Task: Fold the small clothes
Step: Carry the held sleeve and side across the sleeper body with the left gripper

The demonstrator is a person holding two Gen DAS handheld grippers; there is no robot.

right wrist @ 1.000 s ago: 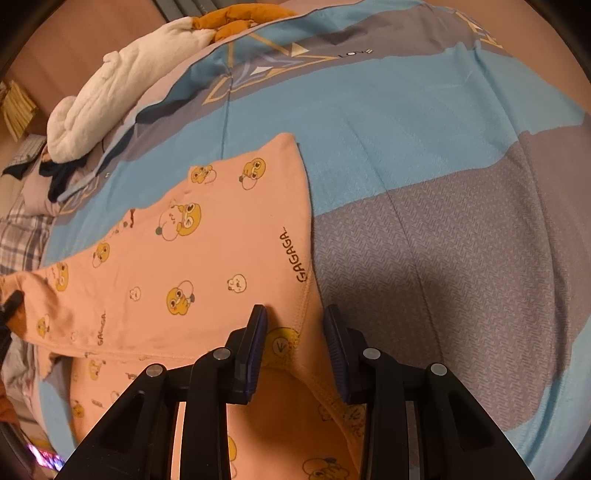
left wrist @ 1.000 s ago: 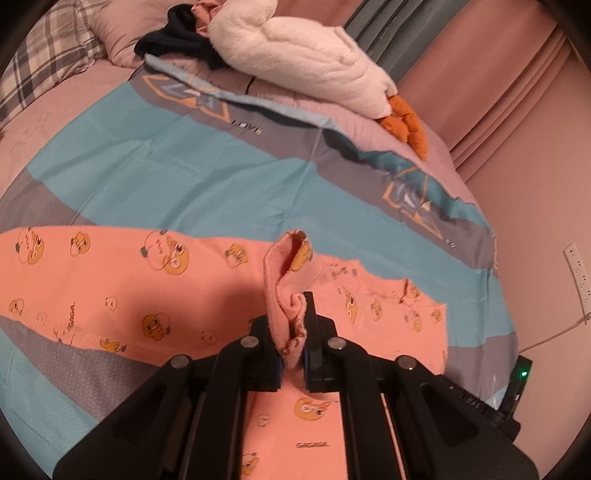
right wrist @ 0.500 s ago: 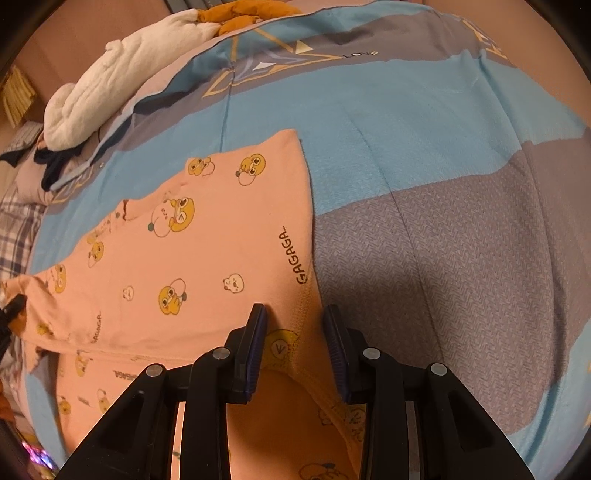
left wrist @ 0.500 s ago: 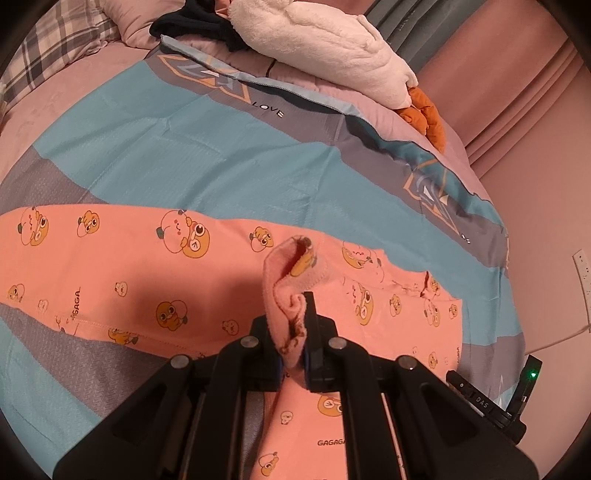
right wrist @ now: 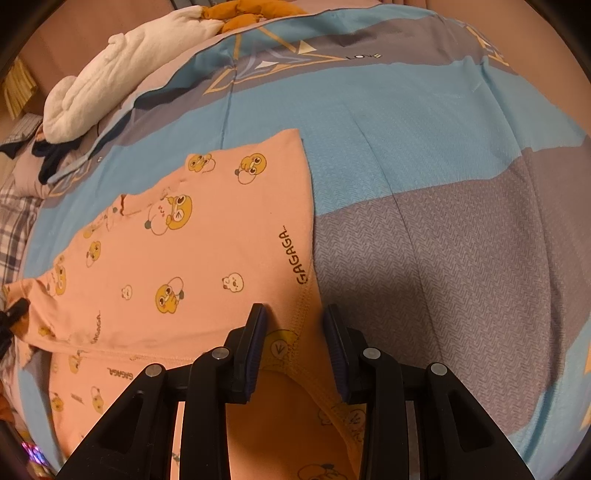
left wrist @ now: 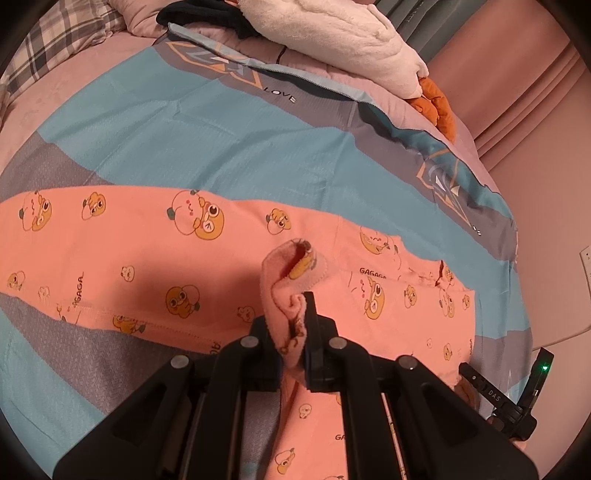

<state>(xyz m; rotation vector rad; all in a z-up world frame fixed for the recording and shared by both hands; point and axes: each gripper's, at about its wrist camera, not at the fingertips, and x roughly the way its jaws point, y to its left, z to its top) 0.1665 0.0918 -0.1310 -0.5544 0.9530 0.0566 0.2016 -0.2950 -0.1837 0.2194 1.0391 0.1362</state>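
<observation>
A salmon-pink child's garment [left wrist: 147,258] printed with yellow cartoon ducks lies spread on the bed. My left gripper [left wrist: 290,314] is shut on a bunched fold of this garment [left wrist: 291,273], which stands up out of the jaws above the flat cloth. In the right wrist view the same garment [right wrist: 221,240] spreads to the left. Its stitched hem runs between the fingers of my right gripper [right wrist: 295,321]. Those jaws stand apart, and neither pad visibly presses on the cloth.
The bedspread [right wrist: 443,147] has blue and grey bands. At its far end lie a white fluffy blanket [left wrist: 332,33], an orange plush thing [left wrist: 439,107], dark clothing [left wrist: 207,14] and a plaid pillow [left wrist: 55,40]. A black device with a green light [left wrist: 517,391] sits by the bed's right edge.
The left gripper has shifted and tipped slightly with the fold still pinched, so more of the garment shows ahead of it. The right gripper has stayed put.
</observation>
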